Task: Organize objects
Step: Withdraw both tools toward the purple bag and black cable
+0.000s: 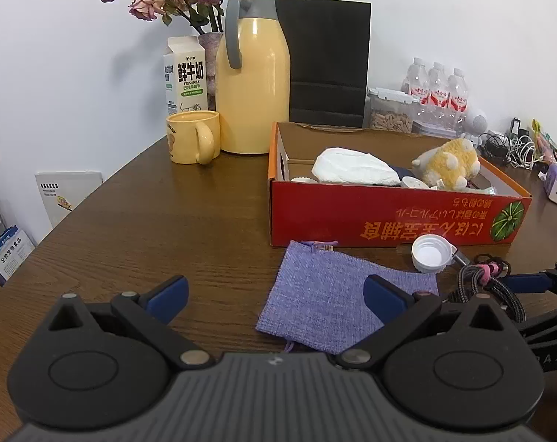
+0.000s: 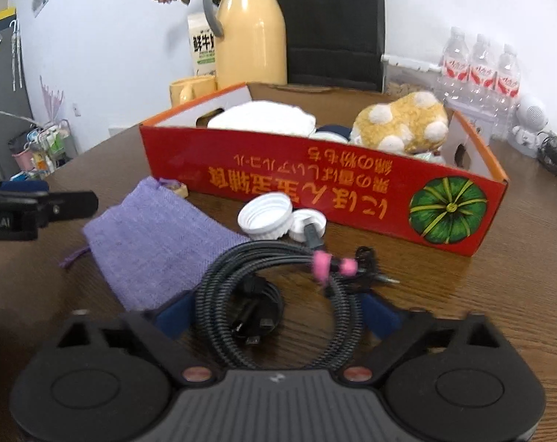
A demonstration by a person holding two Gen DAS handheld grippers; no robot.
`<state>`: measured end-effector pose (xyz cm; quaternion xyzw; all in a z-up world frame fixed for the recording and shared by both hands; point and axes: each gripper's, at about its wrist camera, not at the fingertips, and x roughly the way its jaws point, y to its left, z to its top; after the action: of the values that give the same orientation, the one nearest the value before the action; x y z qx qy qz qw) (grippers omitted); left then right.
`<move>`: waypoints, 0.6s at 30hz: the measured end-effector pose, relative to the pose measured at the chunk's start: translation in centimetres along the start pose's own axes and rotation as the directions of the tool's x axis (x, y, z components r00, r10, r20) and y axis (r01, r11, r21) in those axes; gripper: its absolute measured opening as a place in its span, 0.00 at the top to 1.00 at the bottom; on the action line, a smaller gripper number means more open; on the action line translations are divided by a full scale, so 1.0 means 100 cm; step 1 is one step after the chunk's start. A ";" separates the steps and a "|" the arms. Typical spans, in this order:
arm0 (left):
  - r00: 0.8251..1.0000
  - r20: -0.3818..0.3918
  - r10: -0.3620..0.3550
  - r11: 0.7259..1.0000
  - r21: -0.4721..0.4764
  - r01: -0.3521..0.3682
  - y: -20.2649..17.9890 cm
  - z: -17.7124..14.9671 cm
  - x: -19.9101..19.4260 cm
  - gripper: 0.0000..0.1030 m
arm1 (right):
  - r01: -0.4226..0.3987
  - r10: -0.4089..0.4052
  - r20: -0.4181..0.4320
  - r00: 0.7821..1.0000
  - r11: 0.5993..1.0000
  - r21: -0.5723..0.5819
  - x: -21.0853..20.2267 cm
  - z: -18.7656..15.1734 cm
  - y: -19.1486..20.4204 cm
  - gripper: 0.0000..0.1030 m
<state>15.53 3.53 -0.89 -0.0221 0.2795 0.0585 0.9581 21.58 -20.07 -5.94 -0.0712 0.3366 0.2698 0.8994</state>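
Looking at what's loose on the brown wooden table (image 2: 499, 294), going left to right: the flat purple woven drawstring pouch (image 2: 157, 243) is soft and light, so pinch it at an edge or the corded mouth. The left hand-held gripper (image 1: 274, 294) hangs over it with jaws wide apart and nothing in them.

Next come 2 white ribbed plastic bottle caps (image 2: 267, 217), rigid, light, probably a bit slippery.

Then the coiled black braided cable tied with pink bands (image 2: 278, 294) lies in front of the red cardboard box with the green pumpkin print (image 2: 315, 184). It's floppy and springy, so I'd grab across the bundled strands near the ties. The right hand-held gripper (image 2: 276, 313) straddles the coil, jaws spread, blue pads apparently not pressing yet.

The box wall is the hurdle, and there's already a yellow plush toy (image 2: 403, 125) plus a white crumpled cloth bundle (image 2: 263, 118) inside.
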 end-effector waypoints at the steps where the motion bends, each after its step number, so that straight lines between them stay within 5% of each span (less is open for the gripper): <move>1: 1.000 -0.004 -0.001 1.000 0.003 0.001 -0.001 0.000 0.000 0.00 | -0.005 0.005 0.008 1.000 1.000 0.008 -0.001 -0.001 -0.001 0.12; 18: 0.987 -0.127 -0.101 0.989 0.092 0.113 -0.027 -0.003 0.025 0.00 | 0.048 -0.053 0.145 0.988 0.998 0.034 -0.022 -0.001 -0.009 0.13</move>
<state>17.79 1.04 -2.47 0.0066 0.3384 -0.0086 0.9410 20.66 -21.83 -4.65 -0.0462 0.2722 0.2462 0.9291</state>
